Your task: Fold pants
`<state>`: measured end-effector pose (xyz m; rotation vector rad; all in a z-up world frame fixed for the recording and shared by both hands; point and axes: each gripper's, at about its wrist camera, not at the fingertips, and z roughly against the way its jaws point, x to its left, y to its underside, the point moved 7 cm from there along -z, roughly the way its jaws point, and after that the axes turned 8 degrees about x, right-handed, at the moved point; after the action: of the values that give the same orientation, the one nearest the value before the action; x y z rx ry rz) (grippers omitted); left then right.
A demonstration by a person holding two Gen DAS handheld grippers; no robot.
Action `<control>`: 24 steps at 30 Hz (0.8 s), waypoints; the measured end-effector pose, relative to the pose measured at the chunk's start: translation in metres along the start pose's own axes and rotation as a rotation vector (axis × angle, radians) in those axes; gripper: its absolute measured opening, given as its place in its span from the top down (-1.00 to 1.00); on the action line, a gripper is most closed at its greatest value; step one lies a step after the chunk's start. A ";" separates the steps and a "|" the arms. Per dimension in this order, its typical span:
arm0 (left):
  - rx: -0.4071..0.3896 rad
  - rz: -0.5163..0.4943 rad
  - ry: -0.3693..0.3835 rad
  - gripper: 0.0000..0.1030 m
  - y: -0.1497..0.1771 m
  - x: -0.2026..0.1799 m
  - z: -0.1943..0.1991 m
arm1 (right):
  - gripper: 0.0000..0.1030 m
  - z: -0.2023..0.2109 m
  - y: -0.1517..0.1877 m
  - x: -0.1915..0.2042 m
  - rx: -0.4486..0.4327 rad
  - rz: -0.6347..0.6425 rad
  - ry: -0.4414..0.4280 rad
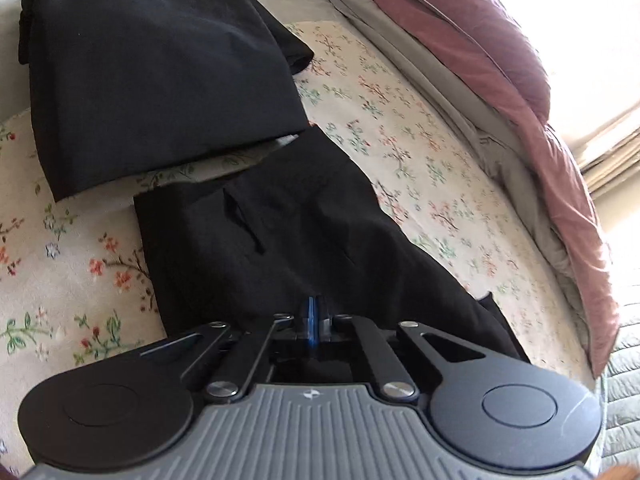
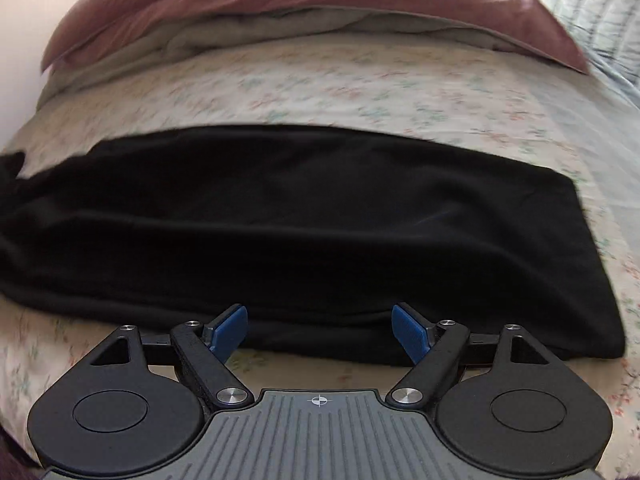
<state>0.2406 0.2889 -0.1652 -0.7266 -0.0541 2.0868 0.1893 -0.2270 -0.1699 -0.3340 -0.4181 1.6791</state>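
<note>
The black pants [image 1: 272,240] lie flat on the flowered bed [image 1: 420,168], in front of the pink blanket [image 1: 500,60]. The left tongs [image 1: 314,312] are closed on their cloth. The right tongs [image 2: 320,332] stand wide open at the pants' [image 2: 300,220] near edge, holding nothing.

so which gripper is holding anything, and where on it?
The left gripper is shut on the near edge of the black pants. The right gripper is open at the pants' near edge, holding nothing.
</note>
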 end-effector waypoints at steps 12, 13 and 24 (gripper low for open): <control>0.035 0.070 0.061 0.28 0.009 0.039 0.030 | -0.43 -0.008 -0.025 0.089 -0.143 0.372 -0.053; 0.043 0.051 0.043 0.27 0.011 0.035 0.025 | -0.42 -0.011 -0.028 0.096 -0.143 0.411 -0.052; 0.044 -0.023 -0.061 0.70 0.014 0.020 -0.005 | 0.35 -0.060 -0.036 0.196 -0.134 0.768 -0.041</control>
<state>0.2248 0.2951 -0.1832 -0.6327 -0.0504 2.0814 0.2193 -0.0235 -0.2035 -0.6121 -0.4660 2.4122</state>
